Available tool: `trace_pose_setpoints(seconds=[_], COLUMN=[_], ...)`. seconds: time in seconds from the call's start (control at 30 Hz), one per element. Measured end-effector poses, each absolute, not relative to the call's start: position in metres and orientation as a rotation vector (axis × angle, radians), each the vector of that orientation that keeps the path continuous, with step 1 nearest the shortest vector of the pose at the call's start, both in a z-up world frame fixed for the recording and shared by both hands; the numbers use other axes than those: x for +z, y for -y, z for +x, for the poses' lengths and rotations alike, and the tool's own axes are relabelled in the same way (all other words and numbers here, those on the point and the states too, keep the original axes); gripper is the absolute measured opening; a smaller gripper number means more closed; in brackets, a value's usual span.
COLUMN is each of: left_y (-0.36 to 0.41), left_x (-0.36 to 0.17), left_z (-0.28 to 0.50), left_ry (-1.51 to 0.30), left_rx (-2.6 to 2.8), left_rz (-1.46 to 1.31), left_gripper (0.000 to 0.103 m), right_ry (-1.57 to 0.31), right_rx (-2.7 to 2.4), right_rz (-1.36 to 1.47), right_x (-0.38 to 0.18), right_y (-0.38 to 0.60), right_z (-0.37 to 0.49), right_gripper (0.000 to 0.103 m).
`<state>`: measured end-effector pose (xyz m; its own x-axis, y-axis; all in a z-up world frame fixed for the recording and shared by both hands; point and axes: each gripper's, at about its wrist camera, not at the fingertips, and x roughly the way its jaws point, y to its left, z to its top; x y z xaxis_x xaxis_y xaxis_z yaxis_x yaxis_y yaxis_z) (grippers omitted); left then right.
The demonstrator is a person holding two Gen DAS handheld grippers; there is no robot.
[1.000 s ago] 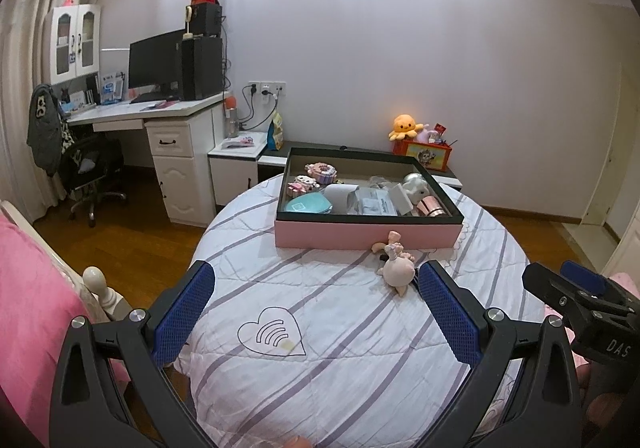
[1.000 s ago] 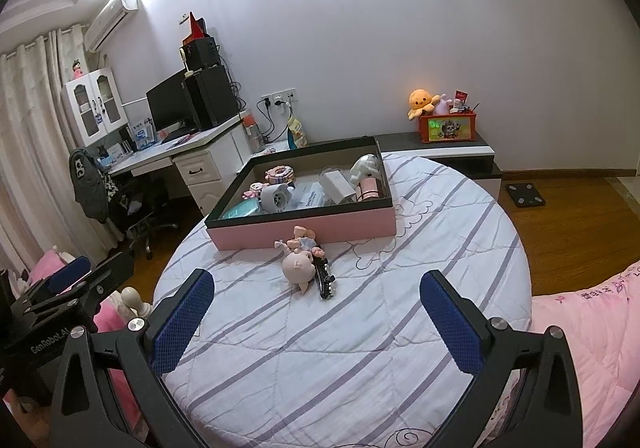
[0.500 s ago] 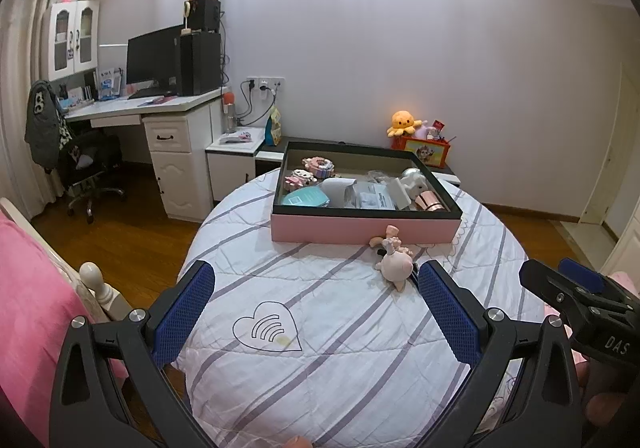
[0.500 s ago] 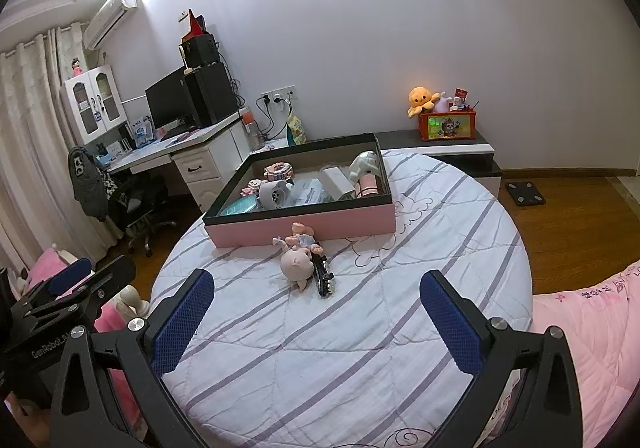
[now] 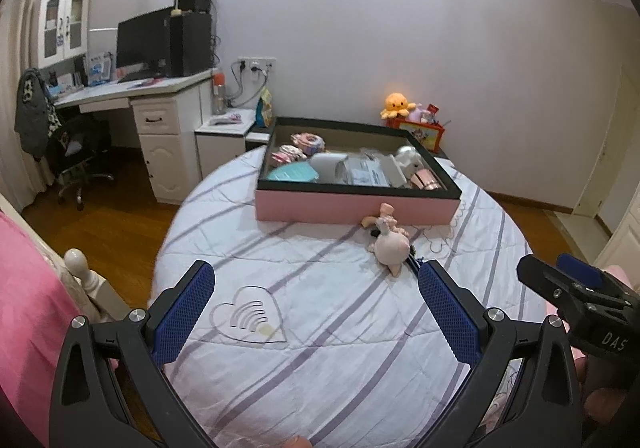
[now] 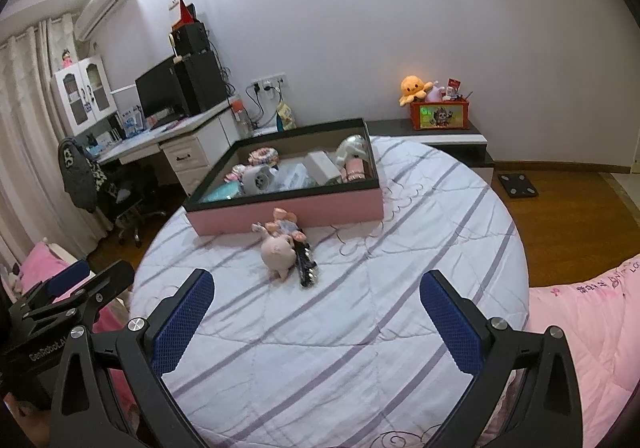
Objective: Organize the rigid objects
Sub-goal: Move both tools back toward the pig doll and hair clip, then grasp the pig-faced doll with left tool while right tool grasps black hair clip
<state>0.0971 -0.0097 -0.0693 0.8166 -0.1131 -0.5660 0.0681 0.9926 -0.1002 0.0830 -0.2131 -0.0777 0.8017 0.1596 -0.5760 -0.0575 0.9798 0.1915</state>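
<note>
Both the left gripper (image 5: 316, 308) and the right gripper (image 6: 316, 316) hang wide apart and empty over the near part of the round bed (image 6: 400, 328). The pig figure (image 6: 280, 248) and a dark clip-like piece (image 6: 306, 268) lie touching each other just in front of the pink tray (image 6: 288, 210), toward the bed's far edge. The likely trouble — a grab at the pig could drag the clip along, or the soft quilt could let either one tip away from the pads.

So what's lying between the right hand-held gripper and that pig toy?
Nothing: in the right wrist view, only bare striped bedspread separates the right hand-held gripper from the pig toy.
</note>
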Motion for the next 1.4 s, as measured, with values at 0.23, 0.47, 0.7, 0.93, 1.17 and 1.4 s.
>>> trace_pose_setpoints(seconds=[0.23, 0.47, 0.7, 0.93, 1.17, 1.4], left_y=[0.037, 0.064, 0.084, 0.08, 0.071, 0.037], left_x=[-0.092, -0.119, -0.138, -0.154, -0.147, -0.142], left_z=[0.132, 0.181, 0.22, 0.239, 0.225, 0.21], left_ry=[-0.677, -0.754, -0.807, -0.877, -0.865, -0.838], left_rx=[-0.155, -0.181, -0.202, -0.276, -0.341, -0.277], left_rz=[-0.061, -0.066, -0.049, -0.108, -0.103, -0.093], left_gripper=[0.103, 0.103, 0.102, 0.069, 0.042, 0.042], right_ry=[-0.701, -0.771, -0.8, -0.819, -0.831, -0.859], right_rx=[0.063, 0.04, 0.049, 0.061, 0.106, 0.137], right_rz=[0.161, 0.156, 0.167, 0.148, 0.09, 0.015], right_x=[-0.103, -0.131, -0.142, -0.147, -0.145, -0.151], right_y=[0.234, 0.249, 0.254, 0.248, 0.225, 0.199], right_z=[0.101, 0.126, 0.141, 0.153, 0.17, 0.195], right_gripper=[0.103, 0.103, 0.103, 0.103, 0.103, 0.103])
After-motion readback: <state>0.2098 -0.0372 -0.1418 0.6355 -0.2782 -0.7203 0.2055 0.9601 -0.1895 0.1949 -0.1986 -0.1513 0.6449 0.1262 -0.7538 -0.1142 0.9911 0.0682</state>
